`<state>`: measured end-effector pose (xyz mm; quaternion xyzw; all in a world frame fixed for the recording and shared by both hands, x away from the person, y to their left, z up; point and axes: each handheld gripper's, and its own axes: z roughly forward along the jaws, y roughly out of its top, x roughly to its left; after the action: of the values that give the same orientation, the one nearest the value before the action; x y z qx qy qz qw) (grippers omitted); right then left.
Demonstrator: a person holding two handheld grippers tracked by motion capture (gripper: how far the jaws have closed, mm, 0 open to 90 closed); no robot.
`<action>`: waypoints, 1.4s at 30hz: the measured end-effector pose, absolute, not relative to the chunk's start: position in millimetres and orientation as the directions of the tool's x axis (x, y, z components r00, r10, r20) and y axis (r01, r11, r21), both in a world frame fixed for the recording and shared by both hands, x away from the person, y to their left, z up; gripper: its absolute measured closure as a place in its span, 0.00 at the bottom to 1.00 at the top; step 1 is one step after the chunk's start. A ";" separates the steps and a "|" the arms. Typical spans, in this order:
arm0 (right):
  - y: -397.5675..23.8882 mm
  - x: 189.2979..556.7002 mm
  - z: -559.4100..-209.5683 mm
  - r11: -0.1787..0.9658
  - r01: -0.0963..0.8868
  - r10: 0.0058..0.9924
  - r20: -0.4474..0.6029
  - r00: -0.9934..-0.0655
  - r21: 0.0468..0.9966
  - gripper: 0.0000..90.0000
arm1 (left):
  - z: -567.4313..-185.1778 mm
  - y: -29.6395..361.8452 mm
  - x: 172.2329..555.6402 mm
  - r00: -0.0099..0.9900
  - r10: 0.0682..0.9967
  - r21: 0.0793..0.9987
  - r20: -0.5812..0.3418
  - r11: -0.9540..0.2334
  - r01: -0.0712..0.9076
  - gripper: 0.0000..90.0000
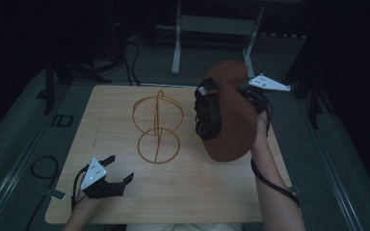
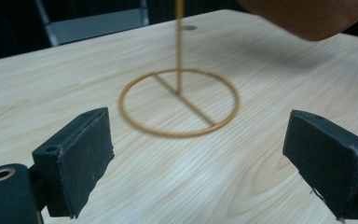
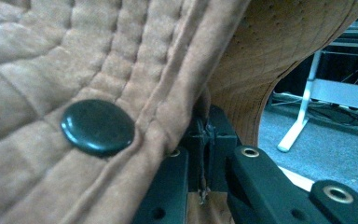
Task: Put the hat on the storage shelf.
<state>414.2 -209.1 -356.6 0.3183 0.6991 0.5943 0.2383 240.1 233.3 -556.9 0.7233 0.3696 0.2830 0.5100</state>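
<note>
Work in hand: a brown quilted hat (image 1: pixel 229 113) is being carried toward a gold wire hat stand (image 1: pixel 157 127), by the look of it to be hung on the stand's upper hoop
Right gripper (image 1: pixel 250 91): clenched on the hat's fabric; in the right gripper view the jaws pinch a seamed edge just beside a dark round button (image 3: pixel 98 127)
Hat: held up in the air over the right half of the desk (image 1: pixel 183 192), to the right of the stand and apart from it, its black strap (image 1: pixel 209 115) facing the stand
Left gripper (image 1: pixel 113 168): released, jaws wide with nothing between them (the left gripper view looks between them at the stand's round base ring (image 2: pixel 179 102)); it sits low near the desk's front left, well short of the stand
Done so far: the hat is lifted and gripped; the stand is upright and bare
Left to do: bring the hat over the upper hoop, lower it on, let go; I judge the task about midway
Edges: the stand is near the desk's middle, well clear of every edge; the left gripper is close to the front edge
Open room: bare wood lies between the hat and the stand and between the left gripper and the base ring, so both approaches look unobstructed; the thin stand may tip if nudged sideways
</note>
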 end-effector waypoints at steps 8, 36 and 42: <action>-191.8 426.3 -360.1 0.106 0.171 0.738 0.038 -0.674 0.980 0.97 | -563.3 261.1 238.8 0.434 0.901 0.930 0.026 -0.182 0.321 0.10; -67.4 424.4 -322.2 0.273 0.040 0.642 -0.151 -0.751 0.961 0.95 | -578.9 288.0 242.8 0.191 0.981 0.901 -0.032 -0.054 0.430 0.10; -40.6 420.9 -335.2 0.313 0.042 0.567 -0.151 -0.810 0.949 0.81 | -578.9 289.3 241.4 0.196 0.979 0.903 -0.048 -0.041 0.428 0.10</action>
<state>420.9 -40.6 -335.2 0.1966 0.7744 0.5523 0.2377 241.4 289.3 -578.9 0.6452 0.5455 0.3232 0.4263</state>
